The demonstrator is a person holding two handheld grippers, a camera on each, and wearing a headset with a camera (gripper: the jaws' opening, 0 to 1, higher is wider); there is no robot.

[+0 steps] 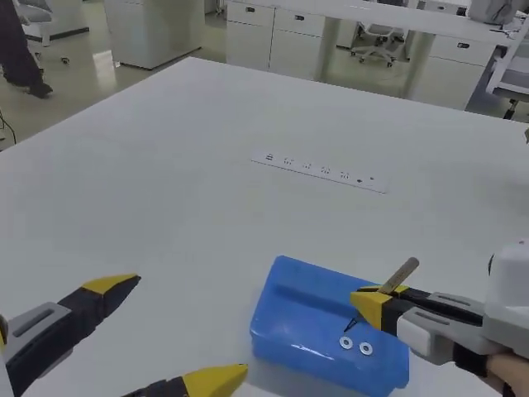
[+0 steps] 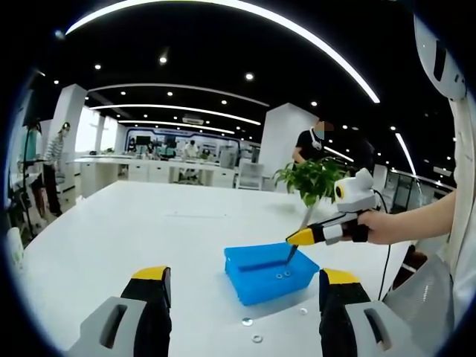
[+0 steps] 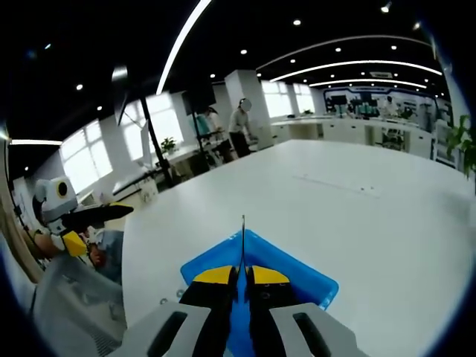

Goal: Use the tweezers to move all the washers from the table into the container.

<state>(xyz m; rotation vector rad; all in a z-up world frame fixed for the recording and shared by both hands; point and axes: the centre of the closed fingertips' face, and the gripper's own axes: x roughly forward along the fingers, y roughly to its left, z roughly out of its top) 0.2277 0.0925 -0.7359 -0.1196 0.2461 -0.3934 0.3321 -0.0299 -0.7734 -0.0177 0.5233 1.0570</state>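
The right gripper (image 1: pixel 368 304) clenched the tweezers (image 1: pixel 402 271), tips over the container (image 1: pixel 297 298); loose washers (image 2: pixel 247 321) lay just beside the container, toward the left gripper (image 1: pixel 169 331), jaws released.

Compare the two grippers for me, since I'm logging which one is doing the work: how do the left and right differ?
The left gripper is open, its jaws spread wide; the right gripper is shut on the tweezers. The left gripper holds nothing and is off to the side of the blue container; the right gripper reaches over it, with the tweezers pointing down into it. Both have yellow-tipped jaws.
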